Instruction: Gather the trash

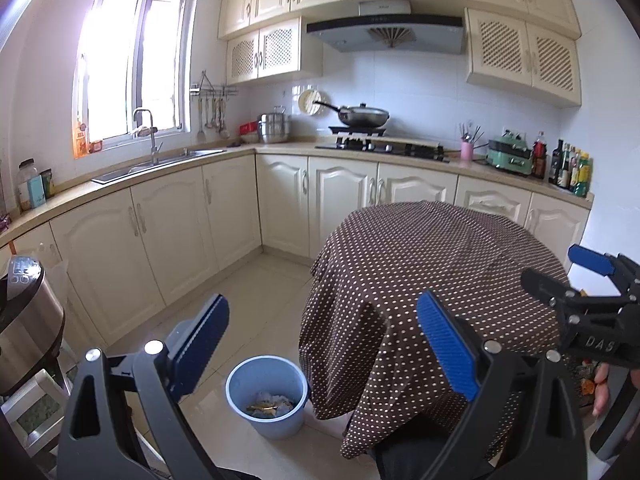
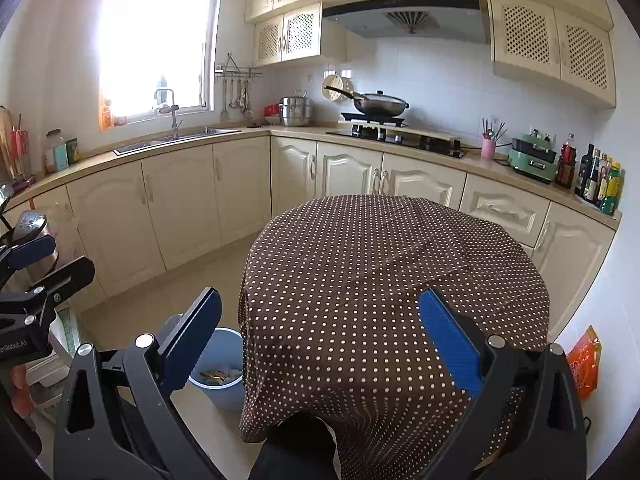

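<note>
Beside the cloth-covered counter, on the floor, a blue bin is seen with scraps of trash already inside. Both grippers are held level above the counter's near edge, fingers spread wide and empty. The bin lies below and between the left gripper fingers, so that hand is judged nearer; the right gripper is centred over the bare cloth.

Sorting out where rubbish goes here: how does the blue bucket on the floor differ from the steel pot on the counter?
The blue bucket is plastic, open-topped and on the floor beside the table with the polka-dot tablecloth; the steel pot is shiny metal, lidded and up on the counter. The bucket holds scraps of trash; the pot's contents are hidden. Both are round containers.
</note>
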`<state>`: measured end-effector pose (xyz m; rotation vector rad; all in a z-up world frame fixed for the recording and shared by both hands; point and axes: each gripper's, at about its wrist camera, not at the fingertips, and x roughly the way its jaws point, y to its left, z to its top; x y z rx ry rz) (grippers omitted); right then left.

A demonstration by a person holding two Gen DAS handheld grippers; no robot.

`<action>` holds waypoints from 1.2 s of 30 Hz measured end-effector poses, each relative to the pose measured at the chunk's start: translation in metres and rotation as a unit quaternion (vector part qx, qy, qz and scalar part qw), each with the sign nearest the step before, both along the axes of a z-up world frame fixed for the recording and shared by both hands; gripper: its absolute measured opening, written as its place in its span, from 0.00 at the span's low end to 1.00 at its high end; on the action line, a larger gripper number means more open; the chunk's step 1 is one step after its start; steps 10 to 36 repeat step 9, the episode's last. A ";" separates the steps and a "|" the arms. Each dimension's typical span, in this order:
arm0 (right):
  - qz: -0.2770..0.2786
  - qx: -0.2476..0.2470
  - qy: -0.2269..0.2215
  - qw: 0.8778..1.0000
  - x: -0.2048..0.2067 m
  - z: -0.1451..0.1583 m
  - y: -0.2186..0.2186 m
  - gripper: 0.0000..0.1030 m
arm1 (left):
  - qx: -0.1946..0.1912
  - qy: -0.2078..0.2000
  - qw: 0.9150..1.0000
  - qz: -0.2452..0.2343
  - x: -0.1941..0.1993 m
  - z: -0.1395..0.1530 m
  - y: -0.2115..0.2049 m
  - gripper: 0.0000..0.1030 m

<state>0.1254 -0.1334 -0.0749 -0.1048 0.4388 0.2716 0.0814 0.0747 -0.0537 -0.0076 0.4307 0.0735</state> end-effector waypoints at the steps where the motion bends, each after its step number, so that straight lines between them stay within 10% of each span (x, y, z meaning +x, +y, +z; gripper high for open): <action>1: 0.000 -0.001 0.002 1.000 0.004 -0.001 -0.001 0.93 | 0.001 0.005 1.000 0.002 0.005 -0.002 0.000 0.90; 9: -0.041 -0.030 0.030 0.998 0.078 -0.014 -0.049 0.93 | 0.006 0.060 0.998 0.017 0.050 -0.031 0.001 0.90; 36: -0.041 -0.030 0.030 0.998 0.078 -0.014 -0.049 0.93 | 0.006 0.060 0.998 0.017 0.050 -0.031 0.001 0.90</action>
